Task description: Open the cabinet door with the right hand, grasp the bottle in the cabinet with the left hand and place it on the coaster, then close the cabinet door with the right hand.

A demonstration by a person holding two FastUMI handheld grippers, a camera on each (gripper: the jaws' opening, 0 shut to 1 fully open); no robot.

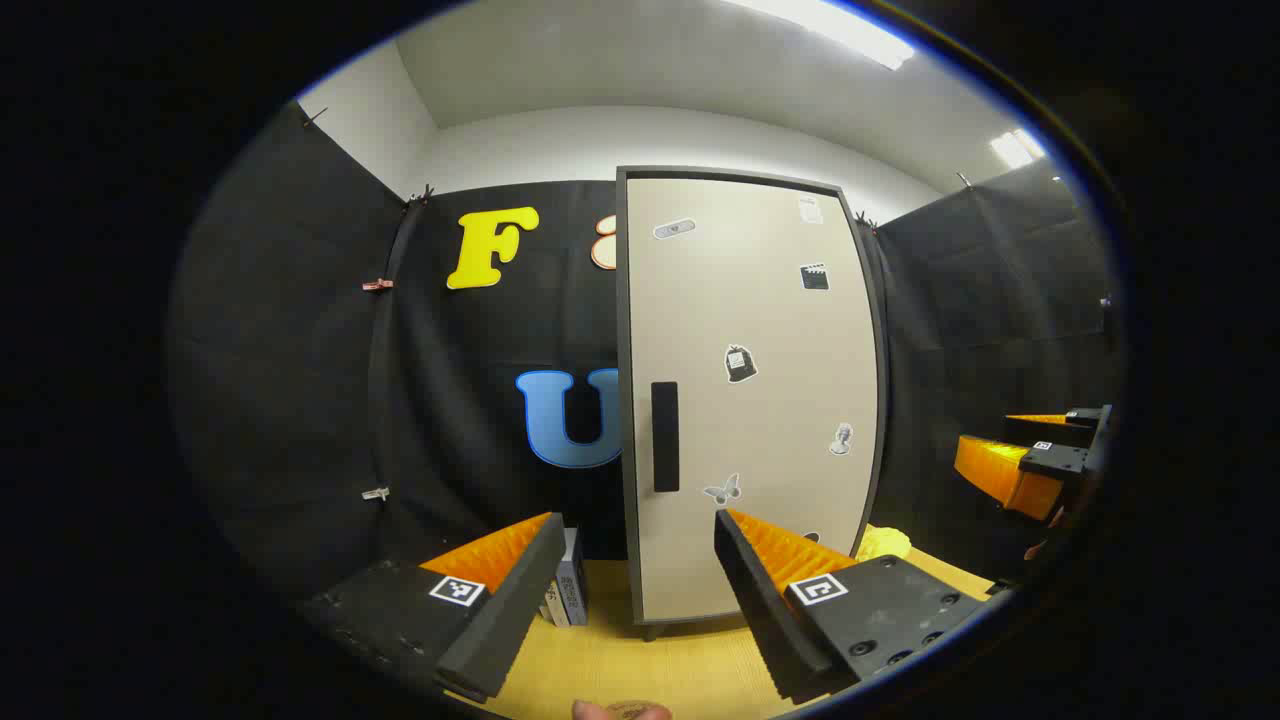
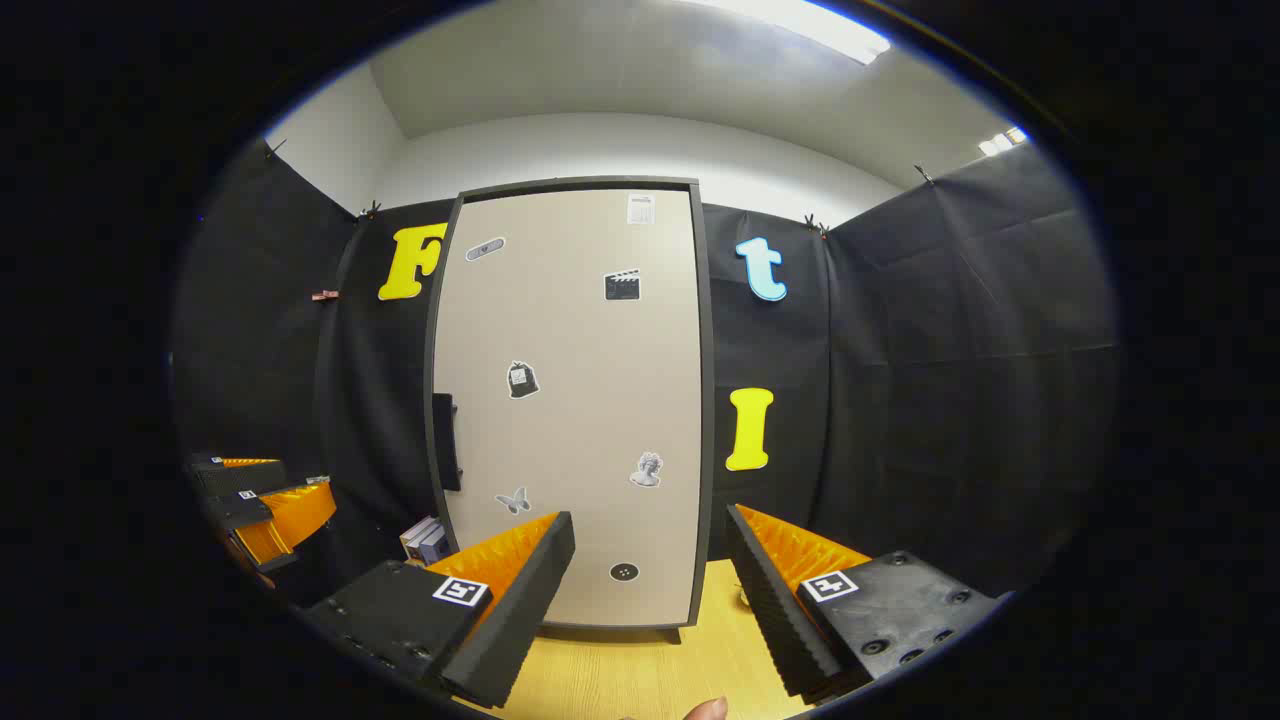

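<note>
Cabinet door (image 1: 750, 400): beige panel in a dark frame, shut, standing upright at centre of the left gripper view; long axis vertical, face turned toward the camera. In the right gripper view the same door (image 2: 575, 400) sat centre-left. Dark vertical handle (image 1: 665, 437) on the door's left side in the left gripper view, long axis upright; seen edge-on at the door's left edge in the right gripper view (image 2: 446, 440). Several small stickers scattered over the door face. Bottle: behind the shut door, not to be seen.

Books (image 1: 570, 592): a few upright, just left of the cabinet foot, lower centre of the left gripper view; also at lower left of the right gripper view (image 2: 425, 540).

Yellow object (image 1: 885, 543): beside the cabinet's lower right corner, partly hidden; kind could not be told.

Tabletop (image 1: 640, 665): pale wood, carrying cabinet and books, lower centre.

Left tool (image 1: 635, 580): fingers spread wide, holding nothing, at the bottom of its own view, well short of the door; also at lower left of the right gripper view (image 2: 250, 500).

Right tool (image 2: 650, 580): fingers spread wide, holding nothing, apart from the door; also at the right edge of the left gripper view (image 1: 1040, 450).
</note>
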